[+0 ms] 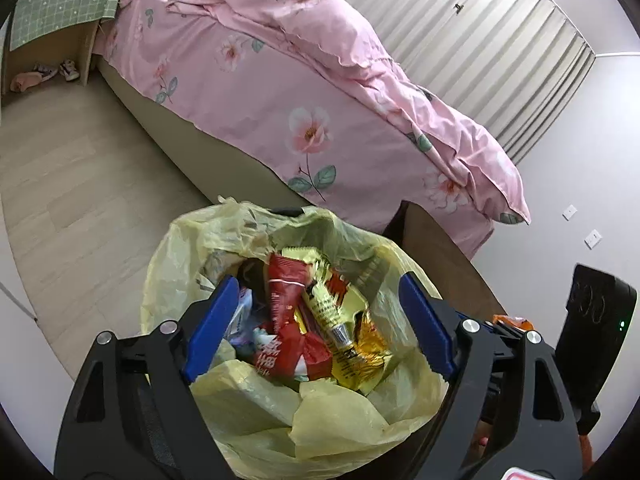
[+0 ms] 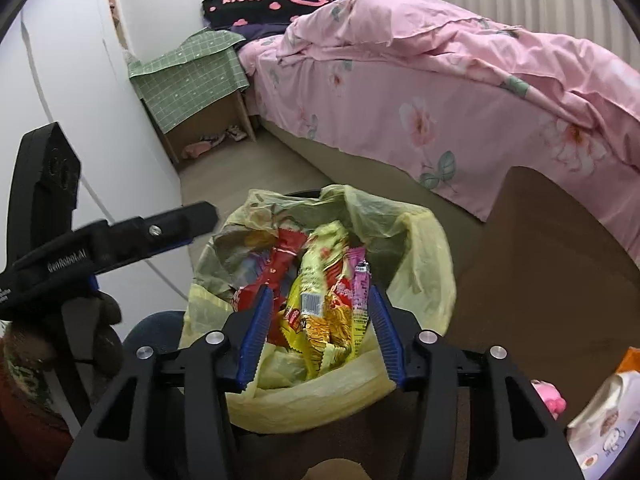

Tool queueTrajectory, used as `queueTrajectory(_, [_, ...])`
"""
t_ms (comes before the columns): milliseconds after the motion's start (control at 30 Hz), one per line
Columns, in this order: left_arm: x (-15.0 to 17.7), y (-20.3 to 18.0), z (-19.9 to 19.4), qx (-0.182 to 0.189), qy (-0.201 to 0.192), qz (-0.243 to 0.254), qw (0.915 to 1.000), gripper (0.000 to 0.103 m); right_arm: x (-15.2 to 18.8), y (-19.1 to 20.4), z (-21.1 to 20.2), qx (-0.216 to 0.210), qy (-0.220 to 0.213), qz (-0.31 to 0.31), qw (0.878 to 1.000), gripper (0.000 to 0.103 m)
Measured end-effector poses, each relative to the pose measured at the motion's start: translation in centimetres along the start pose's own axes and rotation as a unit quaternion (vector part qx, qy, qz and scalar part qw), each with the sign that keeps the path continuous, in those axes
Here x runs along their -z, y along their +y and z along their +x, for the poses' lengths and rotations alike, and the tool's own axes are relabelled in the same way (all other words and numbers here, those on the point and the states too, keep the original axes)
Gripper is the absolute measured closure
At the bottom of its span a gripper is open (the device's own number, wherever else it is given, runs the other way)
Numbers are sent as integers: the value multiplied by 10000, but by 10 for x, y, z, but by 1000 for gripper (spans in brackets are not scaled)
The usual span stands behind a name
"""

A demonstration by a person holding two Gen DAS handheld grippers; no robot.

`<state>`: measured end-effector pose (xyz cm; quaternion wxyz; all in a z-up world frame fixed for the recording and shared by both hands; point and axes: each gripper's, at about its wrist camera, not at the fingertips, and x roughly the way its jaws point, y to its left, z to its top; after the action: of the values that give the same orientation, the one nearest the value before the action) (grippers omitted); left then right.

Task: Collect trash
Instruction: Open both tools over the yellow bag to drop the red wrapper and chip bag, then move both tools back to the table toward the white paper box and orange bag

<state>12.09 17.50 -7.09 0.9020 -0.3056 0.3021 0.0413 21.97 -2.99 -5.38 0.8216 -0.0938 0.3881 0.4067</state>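
Both pairs of my fingers hang above the yellow plastic bag lining the round bin, the left fingers and right fingers each spread over the crumpled red and yellow snack wrappers lying inside it. The bin stands on the pale wood-plank floor, before the bed under the pink flowered quilt. At the bed's head stands a small wooden nightstand draped in green checked cloth, and the brown round table is right of the bin.
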Motion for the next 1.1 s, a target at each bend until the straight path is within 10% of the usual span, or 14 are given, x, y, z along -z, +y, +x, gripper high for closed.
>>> queueTrajectory(533, [23, -79, -8, 331, 167, 1070, 9936, 23, 82, -68, -145, 1691, -935, 730, 9784, 44])
queueTrajectory(1100, [115, -232, 20, 1439, 1020, 3066, 9353, 23, 212, -128, -243, 2568, -1027, 1799, 9440, 43])
